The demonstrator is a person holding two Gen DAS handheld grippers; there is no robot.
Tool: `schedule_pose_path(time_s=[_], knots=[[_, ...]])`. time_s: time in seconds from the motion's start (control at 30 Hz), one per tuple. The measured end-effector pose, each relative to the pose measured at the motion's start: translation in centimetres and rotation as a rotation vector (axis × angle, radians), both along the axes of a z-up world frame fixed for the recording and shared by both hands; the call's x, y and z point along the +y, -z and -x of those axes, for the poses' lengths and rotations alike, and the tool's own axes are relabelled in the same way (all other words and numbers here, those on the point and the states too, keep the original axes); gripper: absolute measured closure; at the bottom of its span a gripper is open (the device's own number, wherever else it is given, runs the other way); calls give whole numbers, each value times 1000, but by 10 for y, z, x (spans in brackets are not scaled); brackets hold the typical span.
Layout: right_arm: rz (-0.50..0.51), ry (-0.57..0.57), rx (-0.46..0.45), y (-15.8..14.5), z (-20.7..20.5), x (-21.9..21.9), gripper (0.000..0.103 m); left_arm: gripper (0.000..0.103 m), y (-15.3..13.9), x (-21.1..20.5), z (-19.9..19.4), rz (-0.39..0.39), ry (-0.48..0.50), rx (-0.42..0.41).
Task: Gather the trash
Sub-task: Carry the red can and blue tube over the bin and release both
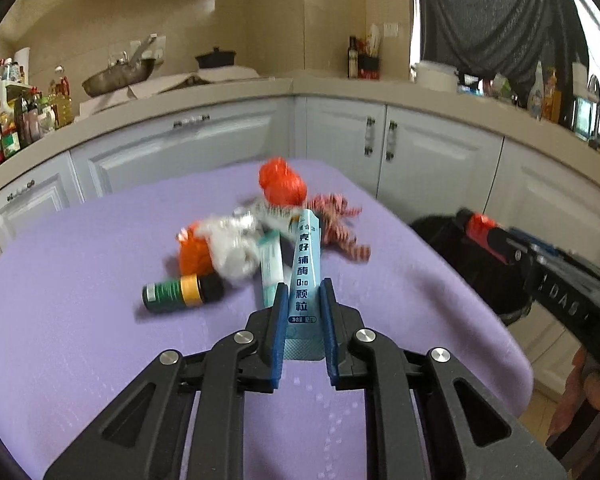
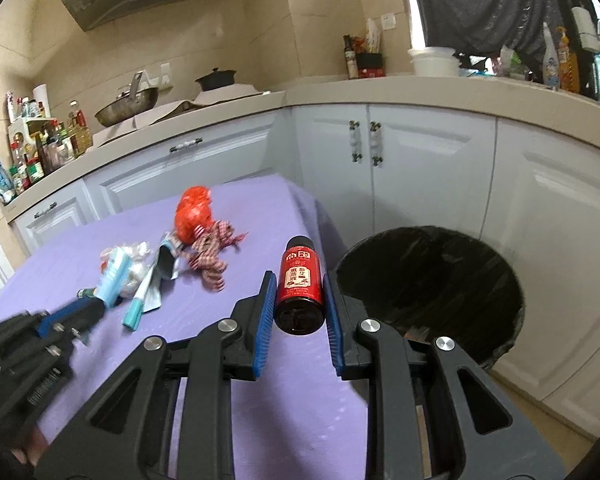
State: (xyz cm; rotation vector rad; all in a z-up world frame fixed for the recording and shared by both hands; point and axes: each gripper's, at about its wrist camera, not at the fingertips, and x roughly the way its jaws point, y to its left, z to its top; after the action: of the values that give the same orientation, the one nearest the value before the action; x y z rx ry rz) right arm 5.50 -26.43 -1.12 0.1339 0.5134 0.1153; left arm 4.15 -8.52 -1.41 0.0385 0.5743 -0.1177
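The left claw (image 1: 304,308) is clamped on a light-blue sachet (image 1: 305,276), held clear of the purple-covered desk (image 1: 80,340). The right claw (image 2: 300,300) grips a red bottle (image 2: 300,292) (black cap pointing away) just left of the black-lined trash bin (image 2: 432,292). More trash lies left of the bin: a green bottle (image 1: 180,292), an orange bag (image 1: 282,184).

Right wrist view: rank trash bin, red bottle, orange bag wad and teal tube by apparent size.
1. Trash bin
2. Red bottle, though it is inflated by nearness to the camera
3. Orange bag wad
4. Teal tube; close to the wad, unsure
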Motion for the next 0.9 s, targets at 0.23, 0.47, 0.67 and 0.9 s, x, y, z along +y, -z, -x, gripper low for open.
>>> schedule_pose_path(time_s=[0.23, 0.47, 0.67, 0.9], knots=[[20, 78, -23, -7, -3, -29, 80, 86, -18, -17, -17, 25, 33, -40], [25, 164, -35, -7, -12, -70, 80, 86, -23, -62, -38, 18, 117, -47], [20, 213, -36, -3, -23, -101, 80, 86, -16, -103, -58, 9, 181, -16], [3, 248, -9, 13, -42, -131, 80, 86, -7, -143, -80, -7, 215, 5]])
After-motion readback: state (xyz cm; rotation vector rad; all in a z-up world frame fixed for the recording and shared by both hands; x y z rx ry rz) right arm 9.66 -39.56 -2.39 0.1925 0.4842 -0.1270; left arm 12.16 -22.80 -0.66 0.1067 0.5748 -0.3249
